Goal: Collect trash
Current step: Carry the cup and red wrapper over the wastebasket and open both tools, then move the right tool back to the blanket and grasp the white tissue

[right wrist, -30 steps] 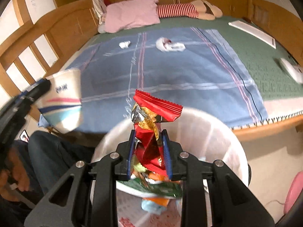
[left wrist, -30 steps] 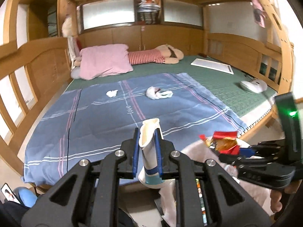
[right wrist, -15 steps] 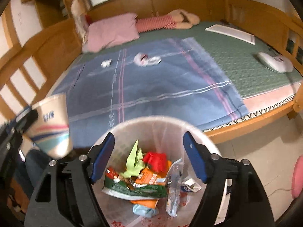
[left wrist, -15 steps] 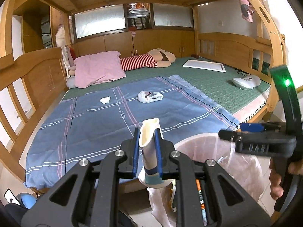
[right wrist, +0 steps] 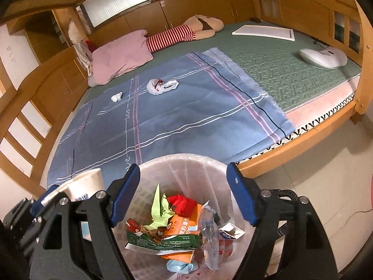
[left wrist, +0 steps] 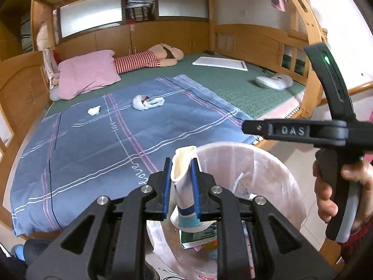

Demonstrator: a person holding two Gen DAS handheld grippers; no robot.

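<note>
My left gripper (left wrist: pixel 180 175) is shut on a squashed white paper cup (left wrist: pixel 184 186) with blue bands, held over the near rim of the lined trash bin (left wrist: pixel 268 161). The cup also shows in the right wrist view (right wrist: pixel 85 184) at lower left. My right gripper (right wrist: pixel 184 193) is open and empty above the bin (right wrist: pixel 184 161), which holds wrappers, among them a red snack wrapper (right wrist: pixel 183 201). A crumpled white plastic bag (left wrist: pixel 145 102) and a small tissue wad (left wrist: pixel 93 110) lie on the blue blanket; they also show in the right wrist view, the bag (right wrist: pixel 160 85) and the tissue wad (right wrist: pixel 116 96).
The blue plaid blanket (right wrist: pixel 174 116) covers the bed's near half. A pink pillow (left wrist: pixel 86 74), a striped doll (left wrist: pixel 144 59), a white board (left wrist: pixel 220 63) and a white device (left wrist: pixel 272 81) lie farther back. Wooden rails (right wrist: pixel 21 116) frame the bed. Tiled floor (right wrist: pixel 326 163) lies to the right.
My right gripper opened and dropped the red snack wrapper into the bin, then lifted back. My left gripper moved right with the cup, from over the blanket edge to over the bin.
</note>
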